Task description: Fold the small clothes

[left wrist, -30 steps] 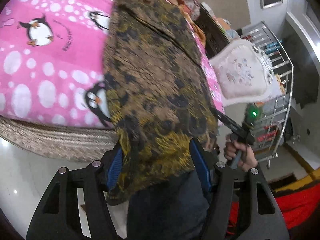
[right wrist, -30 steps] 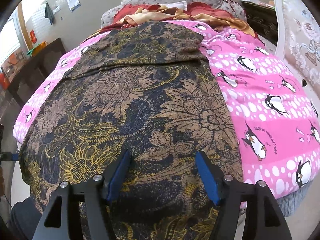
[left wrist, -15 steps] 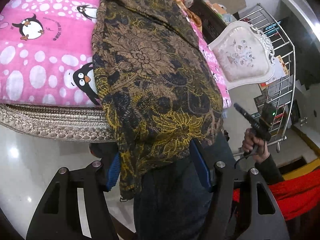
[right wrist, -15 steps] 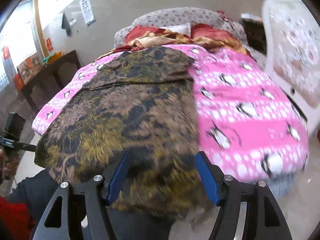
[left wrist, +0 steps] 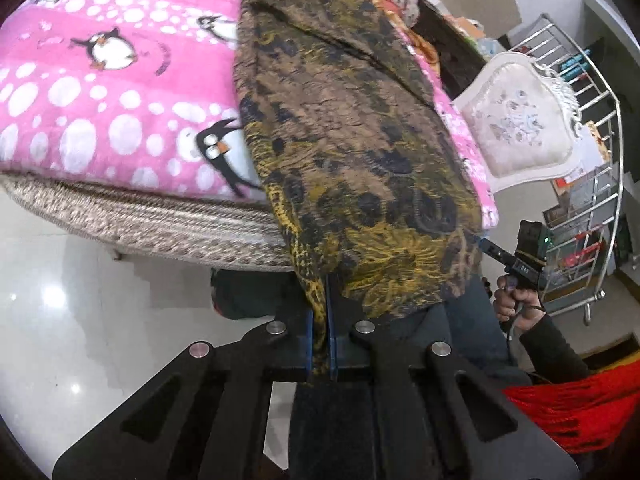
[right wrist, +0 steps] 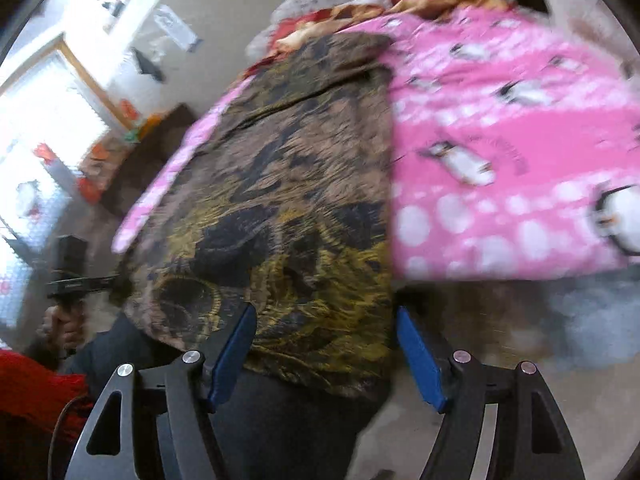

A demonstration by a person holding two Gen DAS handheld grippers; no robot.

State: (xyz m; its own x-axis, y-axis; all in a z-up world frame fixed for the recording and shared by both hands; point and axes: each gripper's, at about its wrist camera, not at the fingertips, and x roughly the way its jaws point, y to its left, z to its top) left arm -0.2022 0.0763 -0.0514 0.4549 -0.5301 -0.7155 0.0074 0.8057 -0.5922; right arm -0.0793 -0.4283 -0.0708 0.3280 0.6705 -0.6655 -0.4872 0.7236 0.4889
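Note:
A brown, yellow and navy patterned cloth (left wrist: 352,140) lies lengthwise on the bed and hangs over its near edge. My left gripper (left wrist: 320,332) is shut on the cloth's hanging left hem, which is pinched between the blue pads. In the right wrist view, which is blurred by motion, the same cloth (right wrist: 288,184) droops toward my right gripper (right wrist: 326,352). Its jaws are opening, and the hem's right corner hangs between the blue fingers (right wrist: 234,352) without being pressed. The left wrist view also shows the right gripper, held in a hand (left wrist: 516,304) beside the cloth's far corner.
The bed has a pink penguin blanket (left wrist: 100,92) over a woven grey skirt (left wrist: 140,224). A white upholstered chair (left wrist: 520,128) and a metal rack (left wrist: 592,184) stand to the right. Glossy pale floor (left wrist: 60,320) lies below. The person's dark trousers (left wrist: 460,328) are close behind the cloth.
My left jaws have closed on the cloth's hem. The right gripper has swung down and toward the cloth's right corner, so its view is now blurred.

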